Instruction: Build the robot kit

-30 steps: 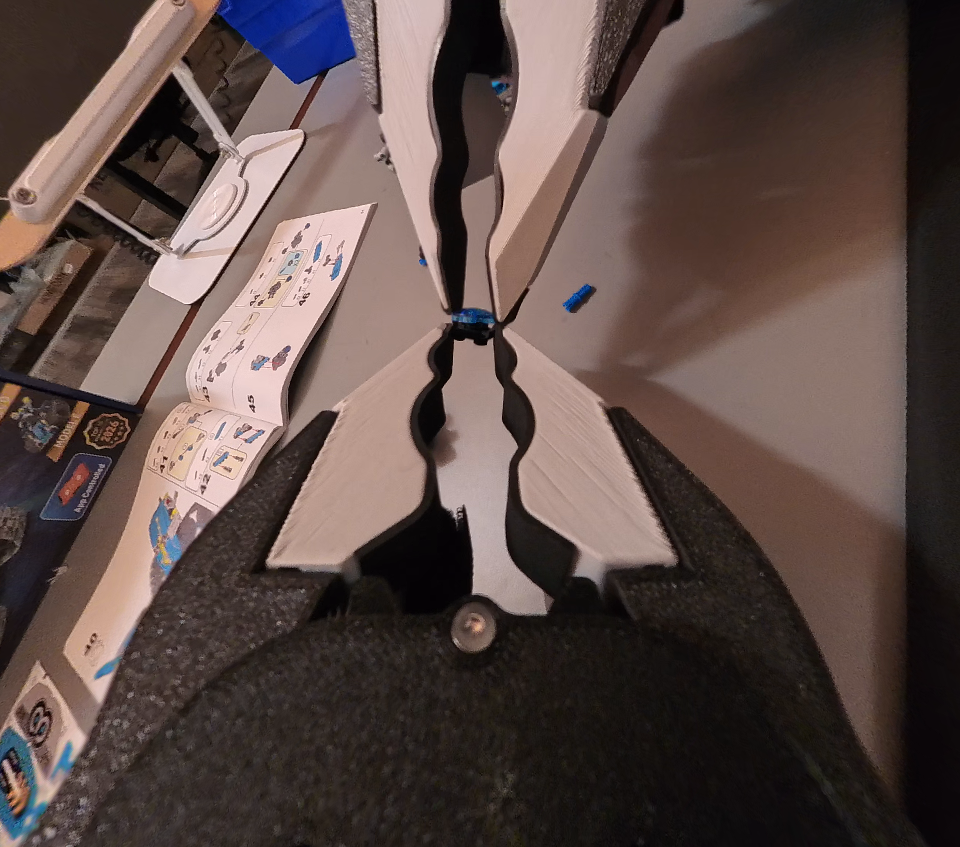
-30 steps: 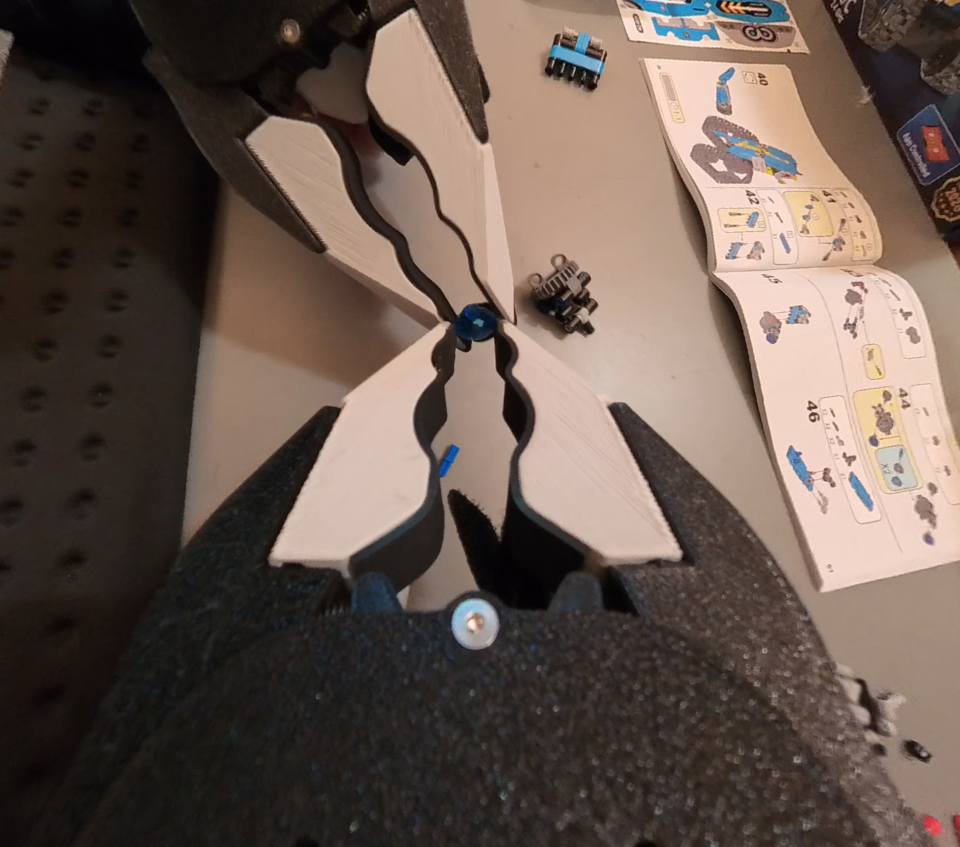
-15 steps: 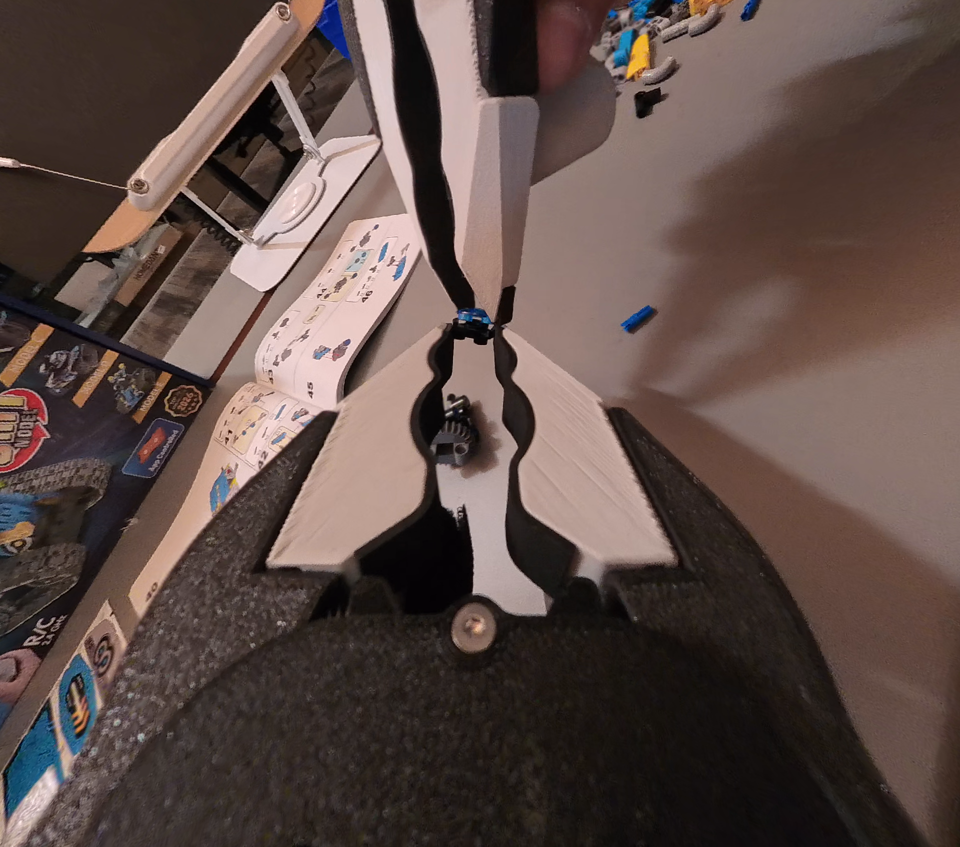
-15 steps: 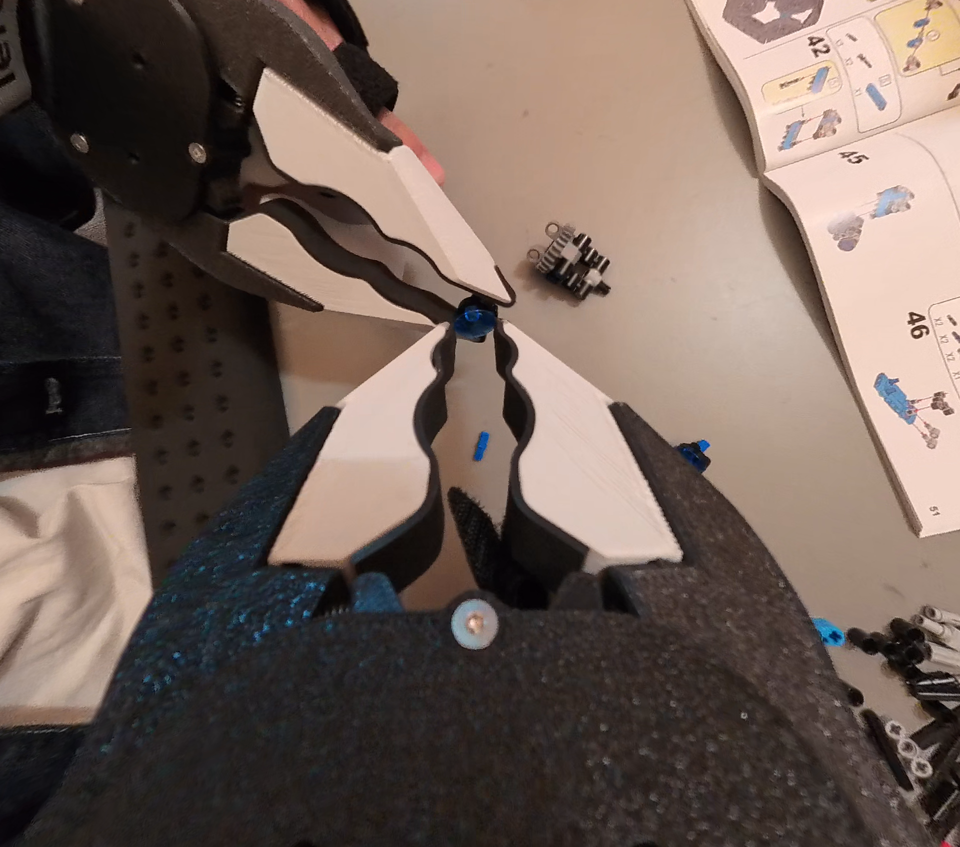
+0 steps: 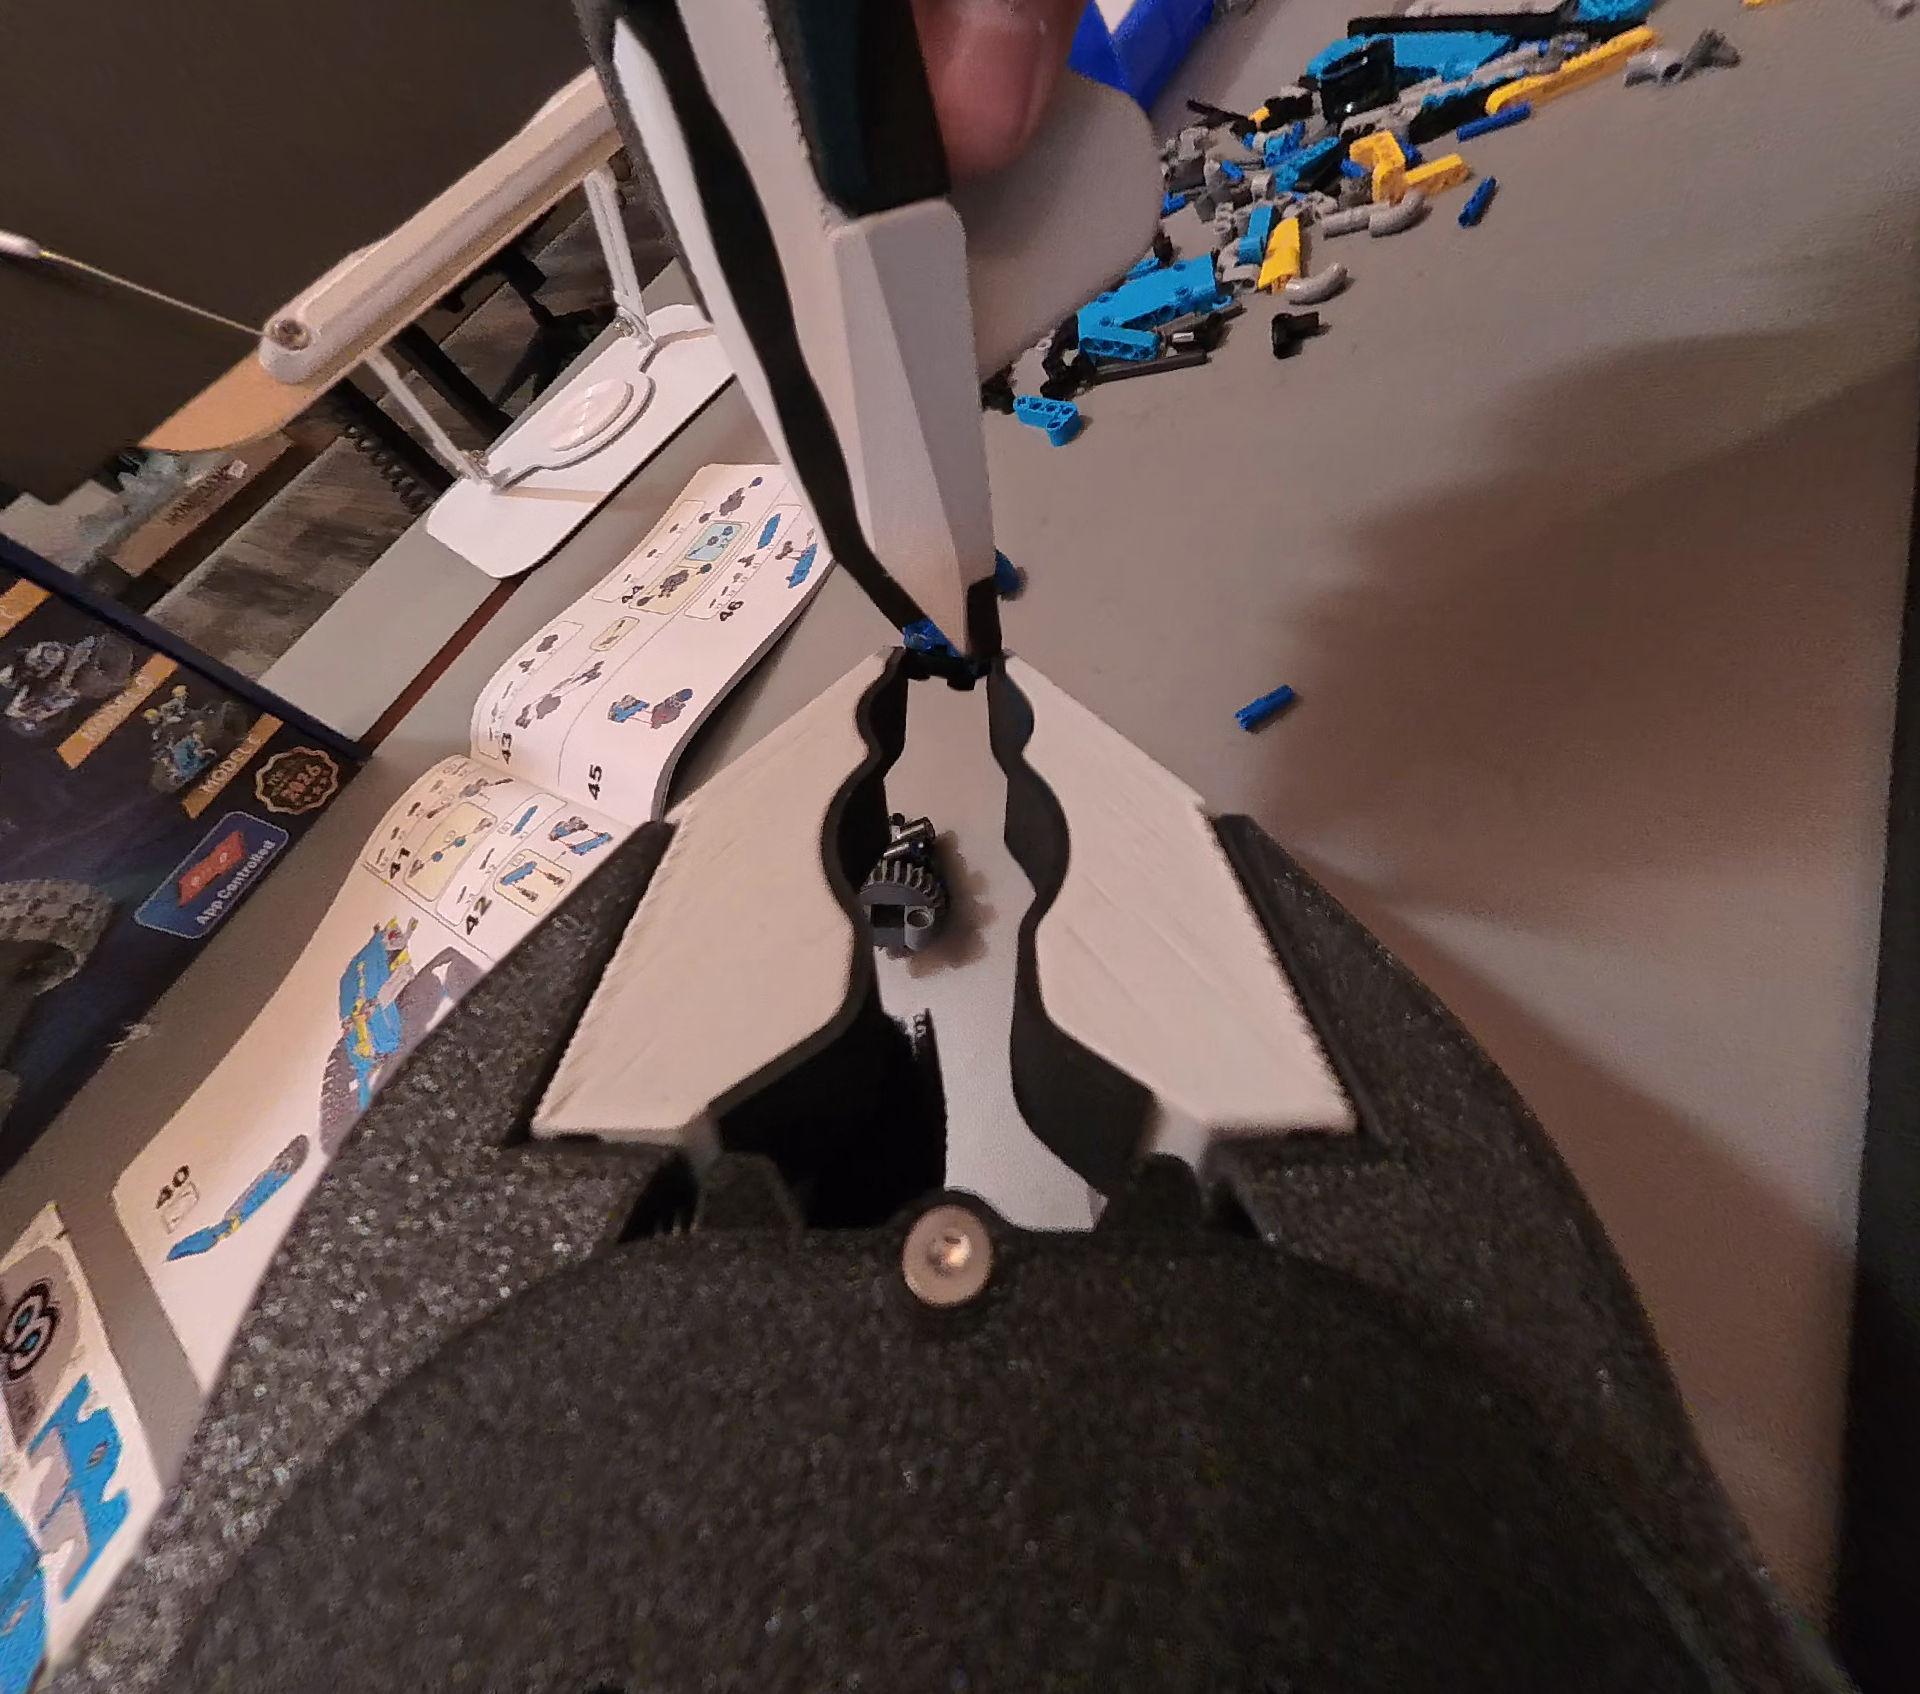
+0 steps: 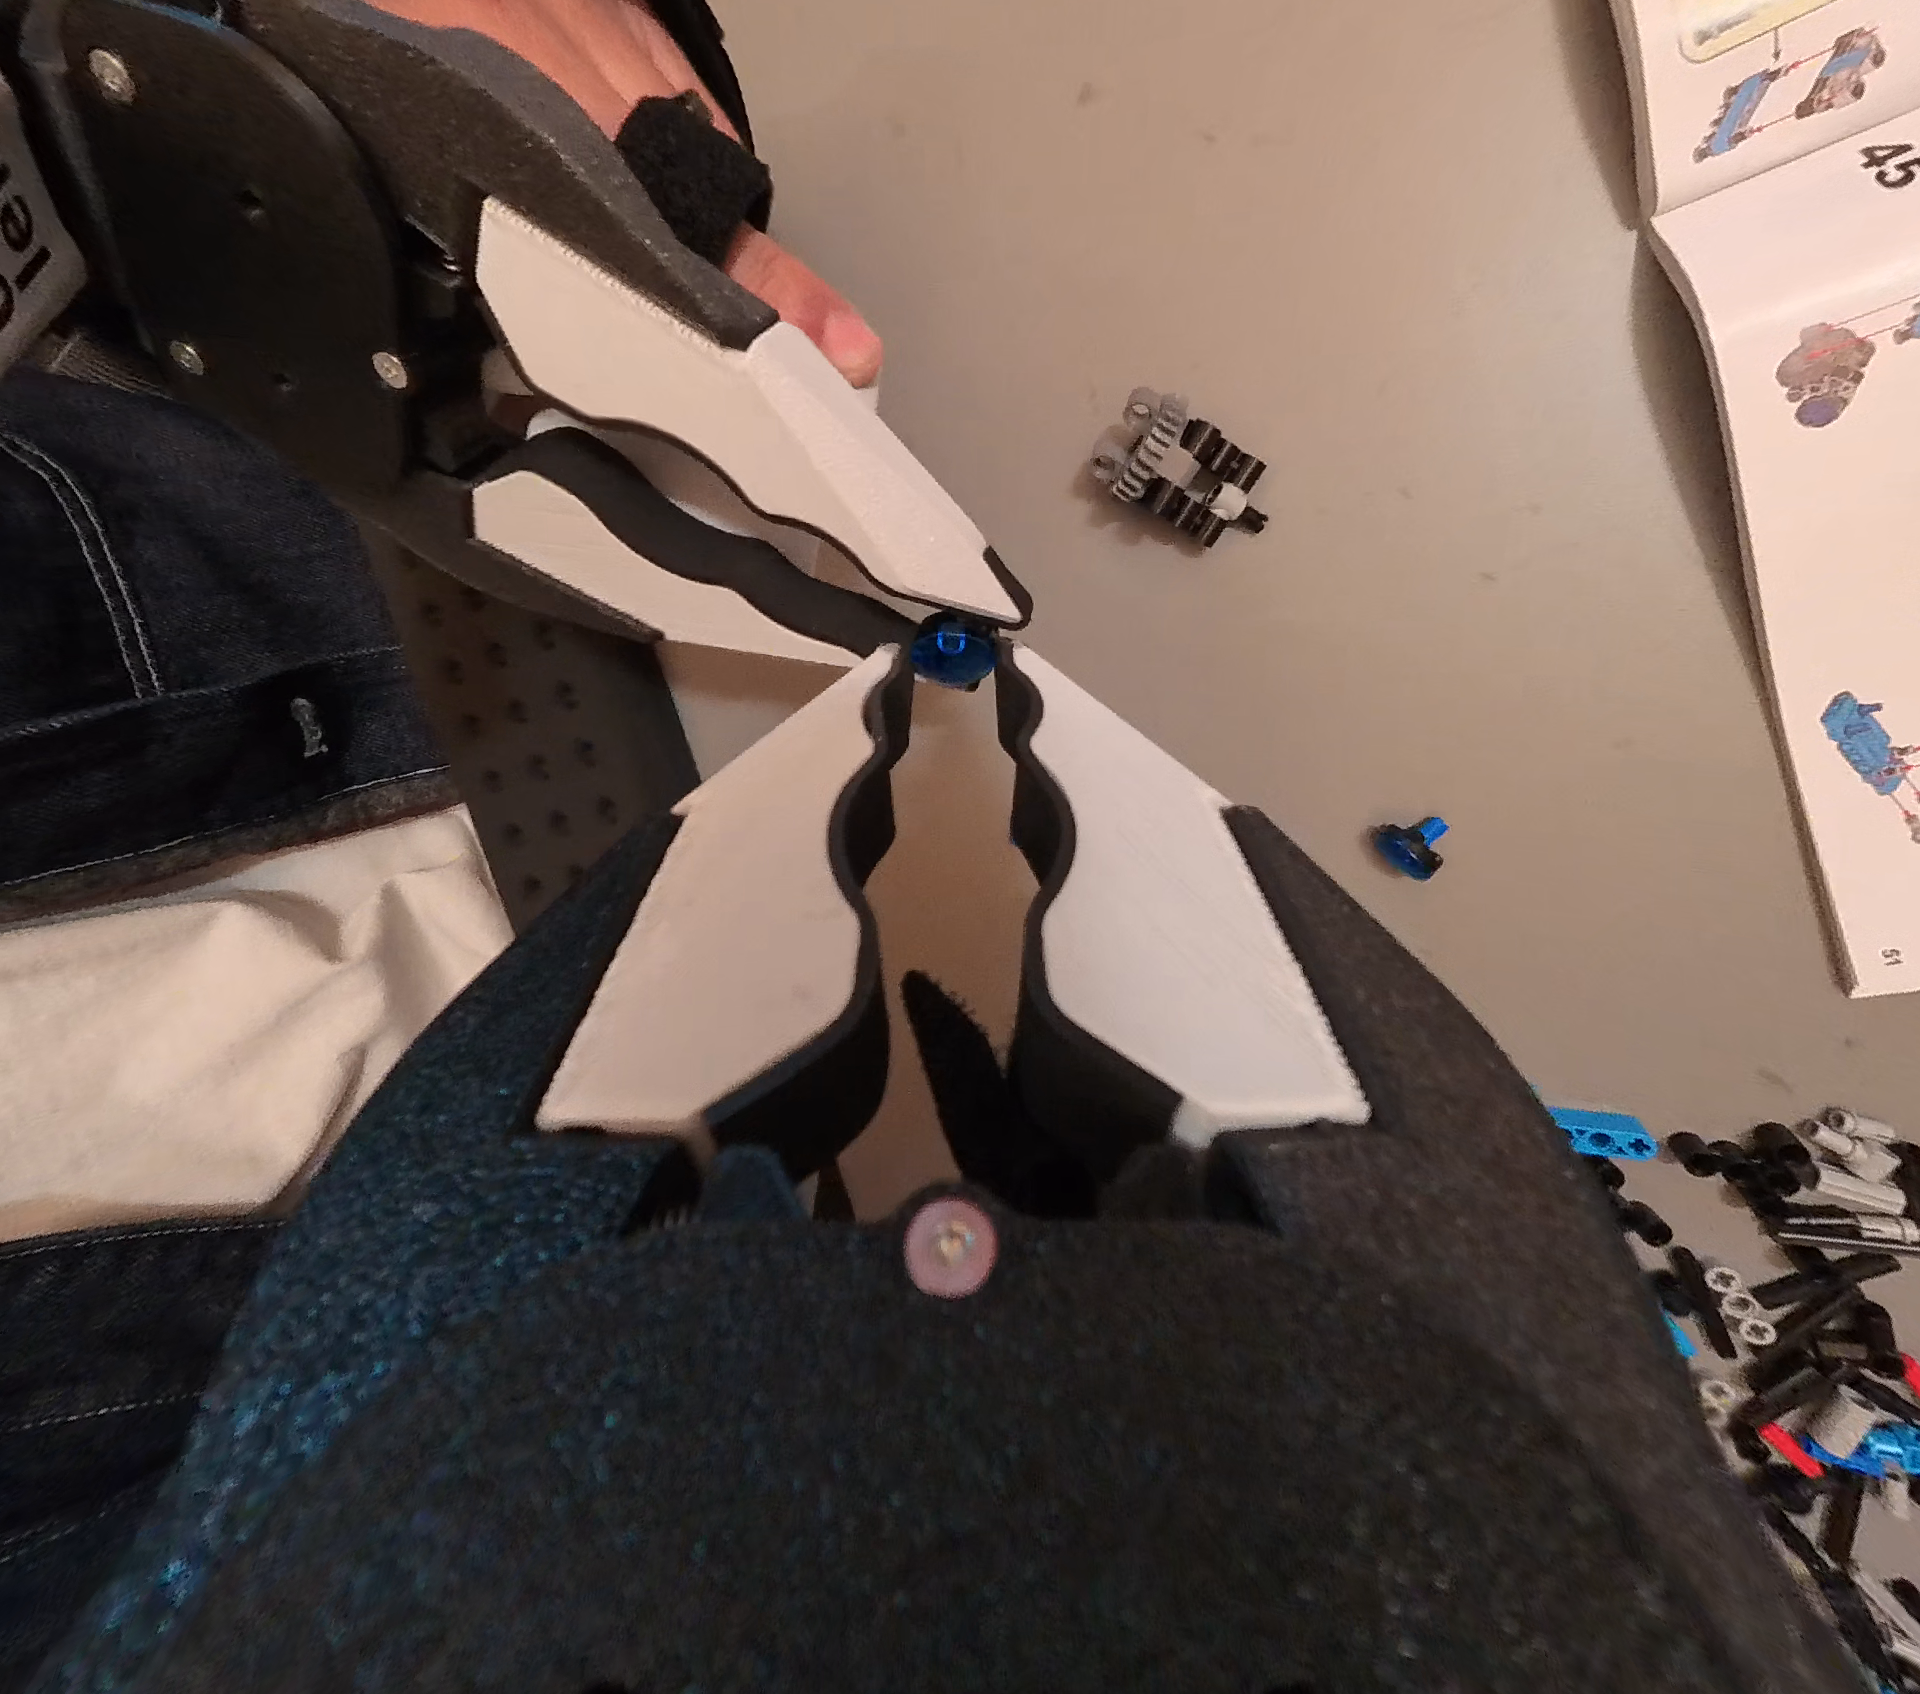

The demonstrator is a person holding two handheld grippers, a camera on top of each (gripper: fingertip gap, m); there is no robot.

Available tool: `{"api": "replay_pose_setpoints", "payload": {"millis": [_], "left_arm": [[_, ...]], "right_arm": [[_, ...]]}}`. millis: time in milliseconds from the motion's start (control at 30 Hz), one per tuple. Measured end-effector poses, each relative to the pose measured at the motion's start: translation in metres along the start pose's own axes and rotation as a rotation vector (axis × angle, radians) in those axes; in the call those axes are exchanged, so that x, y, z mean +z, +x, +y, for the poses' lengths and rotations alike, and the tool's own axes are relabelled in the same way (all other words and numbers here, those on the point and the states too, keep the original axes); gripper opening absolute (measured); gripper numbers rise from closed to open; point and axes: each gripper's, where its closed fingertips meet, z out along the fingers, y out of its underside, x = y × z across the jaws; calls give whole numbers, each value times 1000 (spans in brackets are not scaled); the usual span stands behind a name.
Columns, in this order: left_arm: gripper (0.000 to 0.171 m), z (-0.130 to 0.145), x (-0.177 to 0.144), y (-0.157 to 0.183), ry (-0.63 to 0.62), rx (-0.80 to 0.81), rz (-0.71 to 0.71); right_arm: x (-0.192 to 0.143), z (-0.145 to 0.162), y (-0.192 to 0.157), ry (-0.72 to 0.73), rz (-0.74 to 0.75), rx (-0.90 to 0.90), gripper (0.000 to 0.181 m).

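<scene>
My left gripper [image 5: 945, 670] is shut, its tips pinching a small blue and black piece [image 5: 928, 645] above the grey table [image 5: 1455, 813]. My right gripper [image 6: 951, 657] is shut on the same small blue round piece [image 6: 951, 649]. The two grippers meet tip to tip. In the left wrist view the right gripper's fingers [image 5: 914, 439] come down from above, with a person's thumb on them. In the right wrist view the left gripper's fingers [image 6: 831, 460] come in from the upper left. A small grey and black gear assembly [image 6: 1179, 481] lies on the table just beyond; it also shows between my left fingers [image 5: 902, 891].
An open instruction booklet [image 5: 582, 709] [image 6: 1787, 397] lies beside the grippers. Loose blue pins [image 5: 1262, 706] [image 6: 1410, 849] lie nearby. Piles of parts [image 5: 1351, 138] [image 6: 1818, 1281], a dark box [image 5: 125, 761], a white lamp base [image 5: 582, 439] and a blue bin [image 5: 1164, 13] ring the table. My left and right fingertips are right by each other.
Both grippers stay shut tip to tip on the small blue piece. They have turned together and sunk closer to the table, so the gear assembly and the parts pile have come into view.
</scene>
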Motion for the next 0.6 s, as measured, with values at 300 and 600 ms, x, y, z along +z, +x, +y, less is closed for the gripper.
{"api": "replay_pose_setpoints", "payload": {"millis": [300,600], "left_arm": [[15,-5,-7,-8,47,-88,18],[15,-11,-14,-19,109,-202,31]], "right_arm": [[-6,-11,-2,-13,7,1,18],[-14,-24,-3,-4,-18,49,20]]}}
